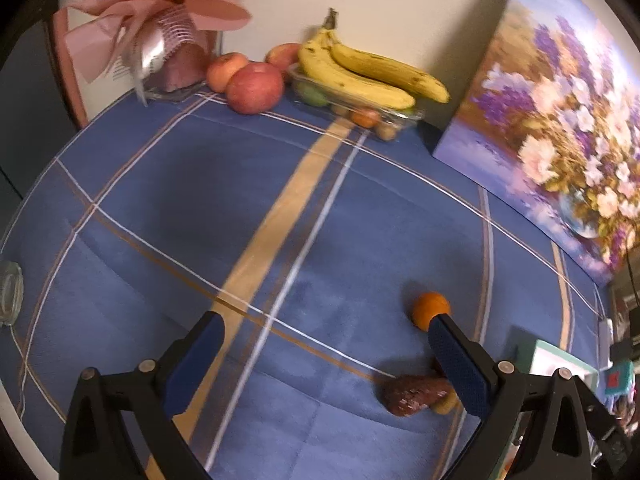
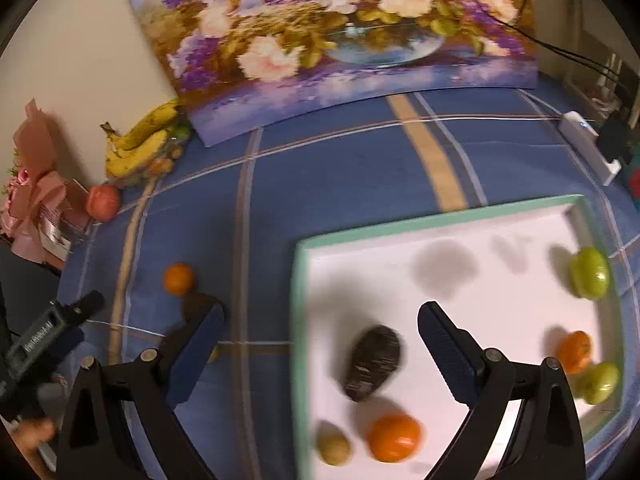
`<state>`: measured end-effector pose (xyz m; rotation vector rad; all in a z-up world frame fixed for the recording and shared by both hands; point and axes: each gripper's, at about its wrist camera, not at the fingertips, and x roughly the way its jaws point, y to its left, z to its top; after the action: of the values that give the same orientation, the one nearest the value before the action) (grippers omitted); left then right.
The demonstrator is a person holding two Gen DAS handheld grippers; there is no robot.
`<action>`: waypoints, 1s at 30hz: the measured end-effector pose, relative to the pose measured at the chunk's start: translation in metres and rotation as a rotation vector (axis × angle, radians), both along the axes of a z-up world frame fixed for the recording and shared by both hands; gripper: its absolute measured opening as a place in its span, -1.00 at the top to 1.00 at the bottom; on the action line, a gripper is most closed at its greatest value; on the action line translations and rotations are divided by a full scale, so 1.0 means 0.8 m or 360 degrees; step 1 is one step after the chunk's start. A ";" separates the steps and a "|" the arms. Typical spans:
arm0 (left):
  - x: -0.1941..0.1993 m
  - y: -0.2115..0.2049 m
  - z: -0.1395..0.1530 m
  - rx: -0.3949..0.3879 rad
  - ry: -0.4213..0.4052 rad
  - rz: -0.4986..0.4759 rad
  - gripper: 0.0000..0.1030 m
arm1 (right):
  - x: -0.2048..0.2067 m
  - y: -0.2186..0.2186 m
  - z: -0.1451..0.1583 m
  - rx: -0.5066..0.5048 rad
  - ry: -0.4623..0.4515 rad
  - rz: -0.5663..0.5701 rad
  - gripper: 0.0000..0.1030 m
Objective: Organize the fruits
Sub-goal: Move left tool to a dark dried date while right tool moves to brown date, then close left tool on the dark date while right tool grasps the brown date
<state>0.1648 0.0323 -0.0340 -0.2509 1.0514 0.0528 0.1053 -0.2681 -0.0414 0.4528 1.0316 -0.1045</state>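
Both the right hand-held gripper point(image 2: 320, 336) and left hand-held gripper point(image 1: 326, 342) gaped wide, holding nothing. The white, green-rimmed tray point(image 2: 298, 320) at lower right held seven fruits. A small orange point(image 1: 430, 309) and dark reddish-brown fruit point(image 1: 412, 394) waited on the blue plaid tabletop point(image 1: 240, 200); bananas point(image 1: 360, 68) and red apples point(image 1: 254, 86) remained upper-centre.
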 end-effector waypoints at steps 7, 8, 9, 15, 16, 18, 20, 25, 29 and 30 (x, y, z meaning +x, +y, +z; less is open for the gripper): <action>0.010 0.022 -0.010 0.0033 0.0025 0.0058 -1.00 | 0.030 0.045 0.001 0.0050 -0.0044 0.0093 -0.81; 0.011 0.023 -0.012 0.0034 0.0027 0.0065 -1.00 | 0.036 0.053 -0.003 0.0059 -0.0032 0.0118 -0.76; 0.013 0.024 -0.014 0.0031 0.0030 0.0072 -1.00 | 0.040 0.058 -0.007 0.0058 -0.0014 0.0134 -0.68; 0.021 0.036 -0.034 0.0035 0.0097 0.0128 -1.00 | 0.062 0.090 -0.042 0.0065 0.0117 0.0207 -0.55; 0.021 0.037 -0.036 0.0035 0.0103 0.0135 -1.00 | 0.066 0.095 -0.049 0.0069 0.0140 0.0222 -0.50; 0.022 0.038 -0.039 0.0033 0.0109 0.0138 -1.00 | 0.072 0.104 -0.058 0.0072 0.0162 0.0238 -0.49; 0.024 0.038 -0.043 0.0018 0.0116 0.0137 -1.00 | 0.077 0.109 -0.065 0.0085 0.0174 0.0246 -0.48; 0.027 0.036 -0.056 -0.0020 0.0164 0.0136 -1.00 | 0.084 0.119 -0.075 0.0075 0.0203 0.0260 -0.32; 0.029 0.035 -0.061 -0.0045 0.0181 0.0136 -1.00 | 0.083 0.123 -0.078 0.0094 0.0209 0.0274 -0.16; 0.029 0.035 -0.061 -0.0047 0.0180 0.0138 -1.00 | 0.083 0.124 -0.078 0.0099 0.0210 0.0277 -0.09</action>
<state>0.1884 0.0607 -0.0825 -0.3231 1.1541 0.1307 0.1714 -0.1690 -0.1042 0.4149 1.2020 0.0540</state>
